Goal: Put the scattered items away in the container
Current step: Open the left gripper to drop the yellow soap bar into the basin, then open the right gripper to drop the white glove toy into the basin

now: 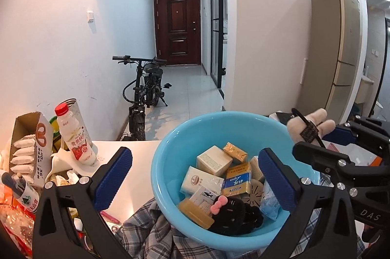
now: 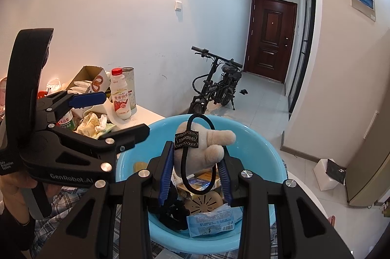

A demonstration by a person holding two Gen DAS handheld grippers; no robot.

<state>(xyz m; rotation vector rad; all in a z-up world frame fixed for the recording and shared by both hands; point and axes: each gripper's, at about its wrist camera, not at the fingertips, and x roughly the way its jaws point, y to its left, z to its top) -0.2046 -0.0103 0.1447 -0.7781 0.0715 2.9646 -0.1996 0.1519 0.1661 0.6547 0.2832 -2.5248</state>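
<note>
A beige plush toy [image 2: 207, 149] is clamped between the blue pads [image 2: 163, 176] of the right gripper [image 2: 195, 176], its jaws narrowed tightly around the soft body. A black elastic loop [image 2: 185, 171] with a small dark label [image 2: 186, 139] is seen hanging across the toy. The toy is held above the light blue basin [image 2: 263, 149], over its near side.

In the left wrist view, the same toy [image 1: 307, 123] is seen at the basin's far right rim, pinched by the right gripper [image 1: 324, 134]. The left gripper [image 1: 195, 178] is spread wide and nothing is held between its 2 fingers [image 1: 113, 182]; one pad sits outside the basin's left wall, the other over its right side.

The basin [image 1: 165, 161] is already well filled: a cream box [image 1: 214, 160], a gold packet [image 1: 235, 149], a blue and yellow packet [image 1: 237, 182], a white tissue pack [image 1: 201, 182], a black plush with a pink bow [image 1: 231, 212] and a pale blue sachet [image 1: 269, 200] are seen inside. It is rested on a plaid cloth [image 1: 148, 232] over the white table [image 1: 139, 161].

At the table's left, a red-capped milk bottle [image 1: 75, 134] is stood upright beside an open cardboard box [image 1: 29, 149].
</note>
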